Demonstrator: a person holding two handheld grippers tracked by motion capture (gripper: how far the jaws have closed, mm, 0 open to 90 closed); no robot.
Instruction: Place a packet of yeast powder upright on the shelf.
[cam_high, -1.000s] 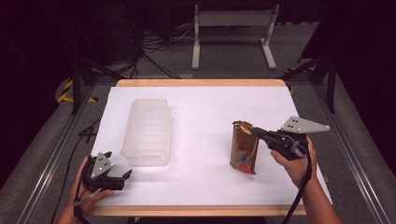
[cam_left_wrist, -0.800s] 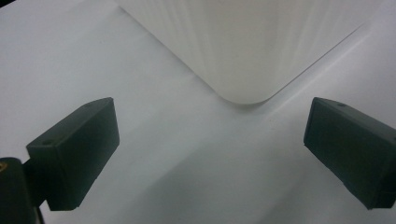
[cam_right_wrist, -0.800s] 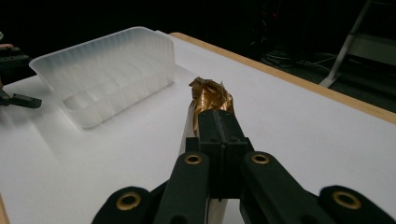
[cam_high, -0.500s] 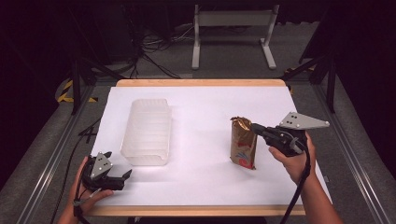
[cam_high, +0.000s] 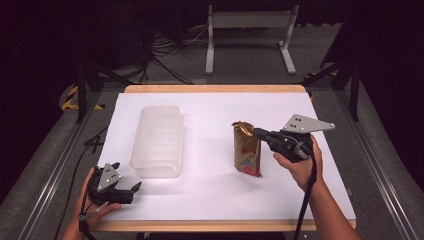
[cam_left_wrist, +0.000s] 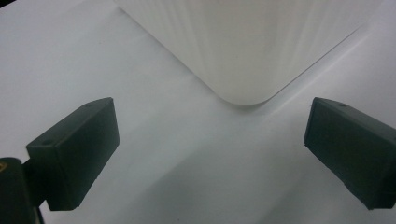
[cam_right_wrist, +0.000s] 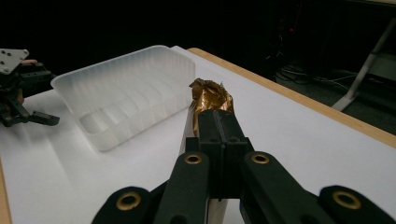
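Observation:
A brown and gold snack bag (cam_high: 246, 152) stands upright right of the table's middle, with its crimped top (cam_right_wrist: 209, 93) upward. My right gripper (cam_high: 258, 133) is shut on its upper part, and the jaws pinch the foil just below the crimp (cam_right_wrist: 217, 122). I cannot tell whether the bag's lower end touches the table. A clear ribbed plastic container (cam_high: 156, 140) lies left of centre. My left gripper (cam_high: 131, 189) rests open near the front left edge, its jaws wide apart (cam_left_wrist: 210, 154) and aimed at the container's near corner (cam_left_wrist: 243, 51).
White paper covers the wooden table (cam_high: 210, 89). A metal stand (cam_high: 250, 20) and cables lie on the floor beyond the far edge. In the right gripper view the container (cam_right_wrist: 126, 100) is left of the bag, with the other hand's gripper (cam_right_wrist: 21, 100) farther left.
My right gripper has carried the bag a little to the left, toward the table's middle. The left gripper has stayed where it was, open.

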